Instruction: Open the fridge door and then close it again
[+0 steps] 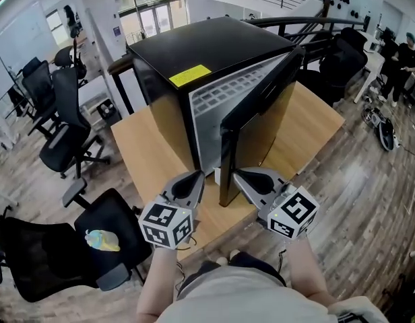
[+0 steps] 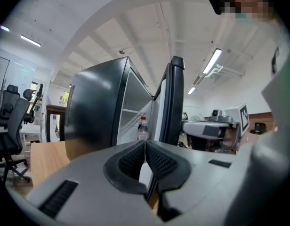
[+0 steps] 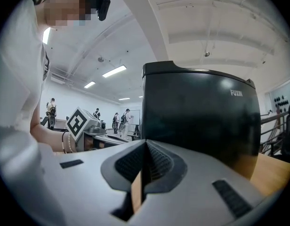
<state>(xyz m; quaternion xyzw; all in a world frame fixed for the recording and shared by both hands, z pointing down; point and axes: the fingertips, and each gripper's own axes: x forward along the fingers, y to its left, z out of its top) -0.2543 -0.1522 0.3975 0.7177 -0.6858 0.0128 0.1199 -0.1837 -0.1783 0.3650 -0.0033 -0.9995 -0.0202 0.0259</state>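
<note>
The 2 grippers sit closest, both low at the fridge's (image 1: 187,52) front, 1 on each side of the door's (image 1: 261,113) free edge. The left gripper (image 1: 197,177) is before the fridge's open mouth, on the door's inner side. Its jaws are clenched together with nothing between them, and the left gripper view (image 2: 145,143) shows the ribbed pads meeting. The right gripper (image 1: 239,173) is off the fridge's right front corner, on the door's black outer side. Its jaws are also pressed together and empty, with the dark door filling the space just ahead of them in its own view (image 3: 146,143).

The fridge stands on a wooden table (image 1: 143,153). Its door is swung partway out from a hinge at the fridge's far right corner, showing the white interior and 1 bottle (image 2: 143,127) inside.

The closed tips probably serve as blunt pushers, since a door like this needs a nudge and not a grip. The right gripper is where a press on the outer face would swing the door back to the fridge, so the closing half looks to be in hand. The left one may be there to steady the edge. No view settles whether either tip touches the door.
</note>
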